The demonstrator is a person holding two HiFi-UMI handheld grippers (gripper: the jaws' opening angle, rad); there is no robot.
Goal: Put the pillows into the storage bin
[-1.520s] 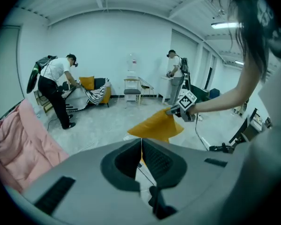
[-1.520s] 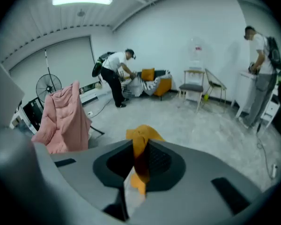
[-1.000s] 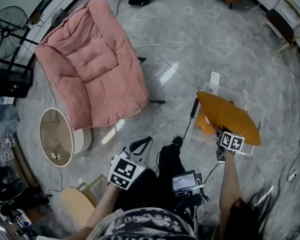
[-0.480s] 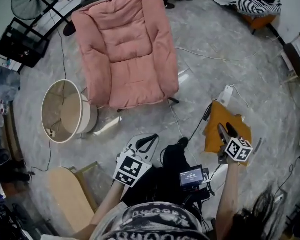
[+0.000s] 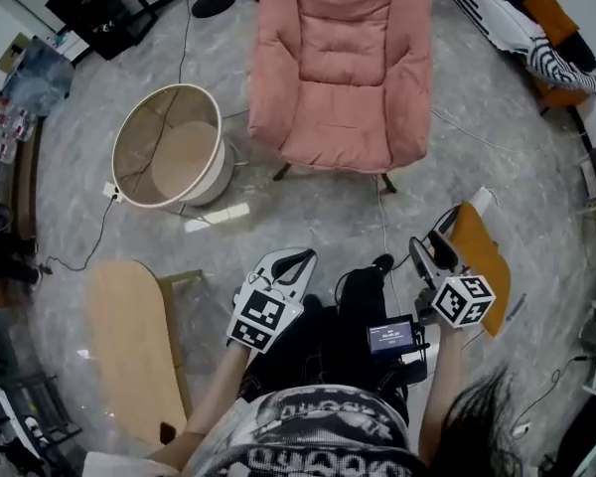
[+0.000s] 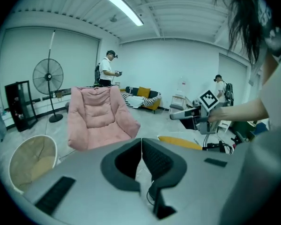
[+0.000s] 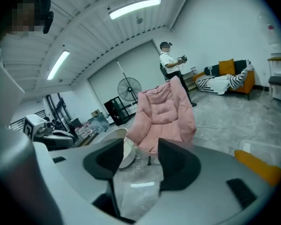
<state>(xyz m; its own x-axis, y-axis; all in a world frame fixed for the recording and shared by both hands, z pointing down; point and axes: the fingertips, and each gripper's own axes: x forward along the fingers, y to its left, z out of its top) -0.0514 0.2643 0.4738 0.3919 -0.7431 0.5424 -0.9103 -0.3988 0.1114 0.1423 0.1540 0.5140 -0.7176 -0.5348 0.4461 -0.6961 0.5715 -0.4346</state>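
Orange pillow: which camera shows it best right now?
Head view: the flat orange fabric pillow shows broadly from above, on the floor at the person's right. Left gripper view catches only a thin edge-on sliver; right gripper view only a corner.

The armchair [image 5: 343, 68] is standing ahead of the person. The round basket [image 5: 169, 147] is sitting just left of it (not touching). The pillow [image 5: 480, 261] is lying at right, just beside the right gripper [image 5: 429, 250], and the wooden board [image 5: 129, 346] is lying at lower left.
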